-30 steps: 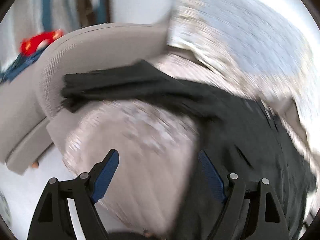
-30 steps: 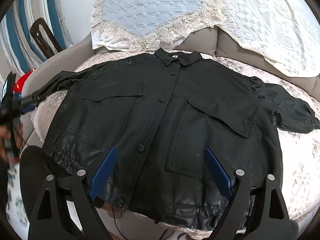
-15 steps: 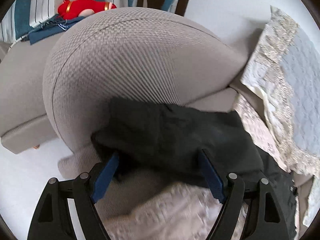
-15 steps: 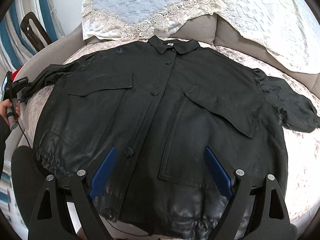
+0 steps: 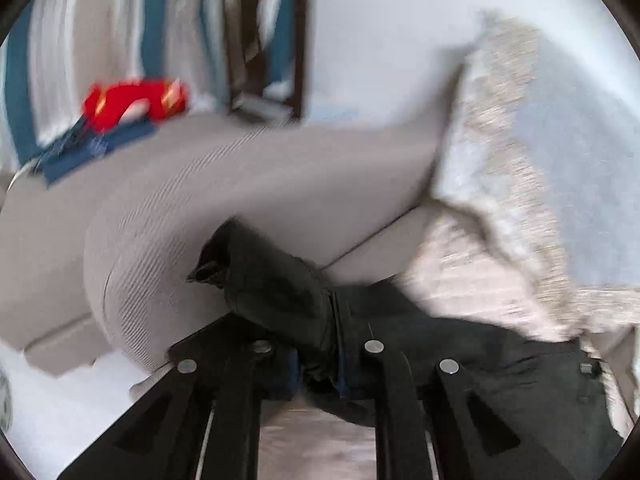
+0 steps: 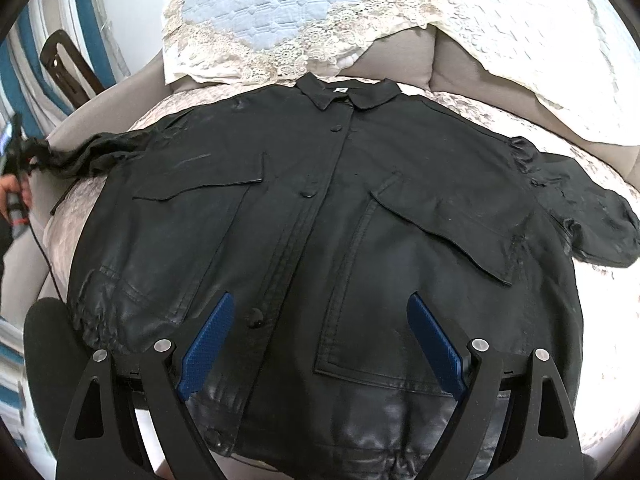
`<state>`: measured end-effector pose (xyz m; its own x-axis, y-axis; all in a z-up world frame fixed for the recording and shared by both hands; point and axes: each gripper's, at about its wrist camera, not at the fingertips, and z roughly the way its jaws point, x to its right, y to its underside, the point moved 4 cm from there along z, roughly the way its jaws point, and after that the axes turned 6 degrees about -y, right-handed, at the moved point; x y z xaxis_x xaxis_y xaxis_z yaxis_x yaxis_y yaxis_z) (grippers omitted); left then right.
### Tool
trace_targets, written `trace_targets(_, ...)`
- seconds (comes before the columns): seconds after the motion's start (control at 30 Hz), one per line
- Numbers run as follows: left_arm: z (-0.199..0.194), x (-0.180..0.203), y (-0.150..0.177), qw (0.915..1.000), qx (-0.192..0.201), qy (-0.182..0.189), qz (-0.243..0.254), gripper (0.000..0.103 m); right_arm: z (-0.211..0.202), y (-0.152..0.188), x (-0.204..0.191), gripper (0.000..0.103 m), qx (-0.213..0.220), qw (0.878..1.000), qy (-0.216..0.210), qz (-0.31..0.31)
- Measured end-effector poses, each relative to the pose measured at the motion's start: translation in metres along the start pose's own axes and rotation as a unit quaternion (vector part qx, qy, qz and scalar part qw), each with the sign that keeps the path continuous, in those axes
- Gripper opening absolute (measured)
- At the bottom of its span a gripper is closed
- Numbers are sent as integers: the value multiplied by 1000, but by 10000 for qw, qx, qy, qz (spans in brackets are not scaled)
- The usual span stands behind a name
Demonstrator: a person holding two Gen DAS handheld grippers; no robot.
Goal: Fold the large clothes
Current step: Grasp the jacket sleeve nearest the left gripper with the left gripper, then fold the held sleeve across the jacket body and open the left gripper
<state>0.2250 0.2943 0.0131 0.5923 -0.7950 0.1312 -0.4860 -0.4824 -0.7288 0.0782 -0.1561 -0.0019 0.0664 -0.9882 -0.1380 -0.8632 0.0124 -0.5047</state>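
Observation:
A black button-up jacket (image 6: 320, 220) lies face up and spread flat on the lace-covered sofa seat (image 6: 592, 300), collar at the far side. Its left sleeve (image 5: 272, 280) is stretched out toward the armrest. My left gripper (image 5: 320, 360) is closing its jaws on that sleeve's cuff end, and the cloth is pinched between them. In the right wrist view the left gripper (image 6: 14, 152) shows at the far left edge, held by a hand (image 6: 12, 194). My right gripper (image 6: 320, 340) hovers open over the jacket's lower front with nothing between its fingers. The right sleeve (image 6: 580, 208) lies flat.
A grey ribbed sofa armrest (image 5: 200, 208) rises behind the left sleeve. A blue and cream lace cushion (image 6: 280, 20) leans on the backrest beyond the collar. A red toy (image 5: 136, 100) and a dark chair frame (image 5: 264, 40) stand past the armrest.
My left gripper has gone from open around the sleeve end to closed on it, and the sleeve is lifted and pulled out. The right gripper has barely shifted.

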Motion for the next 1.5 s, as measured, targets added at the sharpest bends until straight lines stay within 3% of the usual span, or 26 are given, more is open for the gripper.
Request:
trace_targets(0.1,-51,53,-15,9971,391,514,391,13,-3,1,4,89,44,10000,-11,57)
trace_targets(0.27,-105,175,-2,9803,476,1627,1016,13,-13,1,14,89,185,9997,-26,181)
trace_targets(0.43,-108,298,61,9615,-85,2261,1556,14,-25,7,29,89,281,9989,58,360)
trace_targets(0.57,-82,373,137,9361,-925,2554,2233,21,-34,15,48,89,261,9979,235,545)
trace_targets(0.63,-70,392,174,9154,-1520,2775,2487,21,-38,18,56,89,268,9972,297,629)
trace_targets(0.7,-77,391,194,8970,-1897,3187,2405,21,-41,19,63,89,282,9965,346,713)
trace_targets(0.8,-106,373,193,8816,-1788,3611,2458,24,-42,19,69,89,296,9957,317,817)
trace_targets(0.83,-116,361,185,8782,-1654,3747,2471,30,-41,17,68,89,285,9958,277,830)
trace_targets(0.87,-123,346,174,8786,-1454,3819,2472,39,-39,14,67,89,301,9959,219,829)
trace_targets(0.9,-126,335,165,8846,-1240,3754,2475,44,-39,10,64,89,340,9959,148,824)
trace_targets(0.93,-124,318,151,8960,-1000,3556,2464,53,-38,6,62,89,373,9959,83,819)
trace_targets(1.03,-93,281,112,9268,-556,2784,2456,56,-34,-19,50,89,527,9957,-195,741)
trace_targets(1.1,-64,259,97,9409,-602,2343,2371,56,-26,-43,43,89,610,9950,-415,670)
trace_targets(1.23,5,229,116,9456,-1327,1895,2288,53,6,-84,33,89,540,9940,-728,612)
trace_targets(1.33,38,213,151,9374,-1806,1659,2472,53,35,-110,27,87,414,9931,-903,623)
trace_targets(1.4,38,211,159,9378,-1609,1689,2573,53,55,-122,25,82,271,9929,-957,652)
trace_targets(1.47,35,215,157,9370,-1546,1699,2631,53,74,-134,23,67,137,9919,-1052,698)
trace_targets(1.5,33,217,155,9369,-1538,1730,2618,53,83,-141,23,65,109,9911,-1099,747)
